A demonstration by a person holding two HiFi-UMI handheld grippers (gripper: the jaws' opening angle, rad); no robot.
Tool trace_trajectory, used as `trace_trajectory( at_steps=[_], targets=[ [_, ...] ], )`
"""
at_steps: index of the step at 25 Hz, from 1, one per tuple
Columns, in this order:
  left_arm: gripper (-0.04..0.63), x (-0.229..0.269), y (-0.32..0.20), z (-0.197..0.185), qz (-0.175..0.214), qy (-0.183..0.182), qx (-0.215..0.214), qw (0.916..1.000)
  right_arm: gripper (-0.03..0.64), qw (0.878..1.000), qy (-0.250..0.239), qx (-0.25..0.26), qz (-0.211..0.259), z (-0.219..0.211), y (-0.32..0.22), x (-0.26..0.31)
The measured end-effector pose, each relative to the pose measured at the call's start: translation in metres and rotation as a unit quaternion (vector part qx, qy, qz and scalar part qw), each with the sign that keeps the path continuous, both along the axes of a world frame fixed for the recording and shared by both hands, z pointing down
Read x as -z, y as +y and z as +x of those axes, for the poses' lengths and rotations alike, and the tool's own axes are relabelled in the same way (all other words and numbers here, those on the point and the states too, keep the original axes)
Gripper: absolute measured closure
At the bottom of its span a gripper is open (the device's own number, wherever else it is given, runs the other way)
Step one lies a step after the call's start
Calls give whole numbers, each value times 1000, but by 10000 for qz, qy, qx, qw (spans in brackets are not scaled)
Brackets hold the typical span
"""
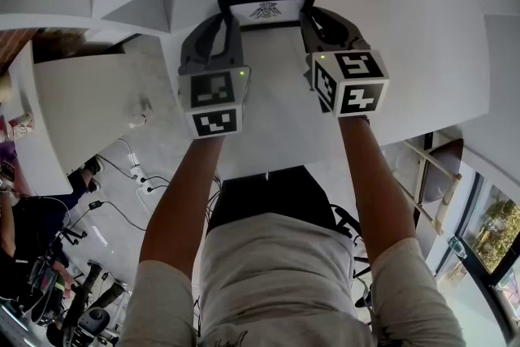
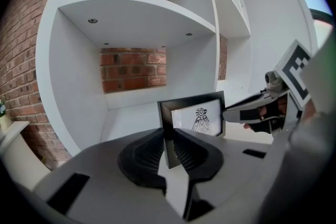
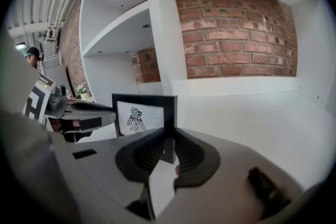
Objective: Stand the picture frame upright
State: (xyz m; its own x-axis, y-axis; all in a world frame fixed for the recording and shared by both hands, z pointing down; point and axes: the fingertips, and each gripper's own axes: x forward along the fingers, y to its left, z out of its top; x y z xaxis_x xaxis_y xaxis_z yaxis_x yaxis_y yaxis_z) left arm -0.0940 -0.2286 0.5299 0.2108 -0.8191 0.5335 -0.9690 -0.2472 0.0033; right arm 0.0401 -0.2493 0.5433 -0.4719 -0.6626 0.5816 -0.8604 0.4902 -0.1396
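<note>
Head view: the picture frame (image 1: 266, 10) stands crosswise on the shelf (image 1: 272, 93), left tongs (image 2: 169, 135) and right tongs (image 3: 169, 136) each clamped on its nearer side edge.

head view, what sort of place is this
Probably an indoor workroom or lab: white built-in shelving against a brick wall, cables on the floor, and a tall window.
</note>
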Motion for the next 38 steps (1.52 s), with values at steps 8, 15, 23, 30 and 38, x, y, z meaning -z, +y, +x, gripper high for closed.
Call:
trace_trajectory(
  at_steps=[8, 15, 23, 30, 38],
  targets=[
    [528, -2, -1, -2, 17, -53, 37, 10000, 546, 10000, 15, 13, -1, -2, -2, -2],
    [529, -7, 0, -1, -61, -69, 5, 10000, 546, 10000, 7, -7, -69, -1, -2, -7],
    [529, -8, -4, -1, -39, -65, 10, 10000, 546, 10000, -24, -26, -54, -1, -5, -8],
    [528, -8, -3, -2, -3, -66, 12, 10000, 545, 10000, -45, 16, -14, -1, -4, -8],
    [525, -7, -3, 0, 5, -45, 59, 10000, 545, 10000, -48, 37, 4, 0, -3, -7]
  ],
)
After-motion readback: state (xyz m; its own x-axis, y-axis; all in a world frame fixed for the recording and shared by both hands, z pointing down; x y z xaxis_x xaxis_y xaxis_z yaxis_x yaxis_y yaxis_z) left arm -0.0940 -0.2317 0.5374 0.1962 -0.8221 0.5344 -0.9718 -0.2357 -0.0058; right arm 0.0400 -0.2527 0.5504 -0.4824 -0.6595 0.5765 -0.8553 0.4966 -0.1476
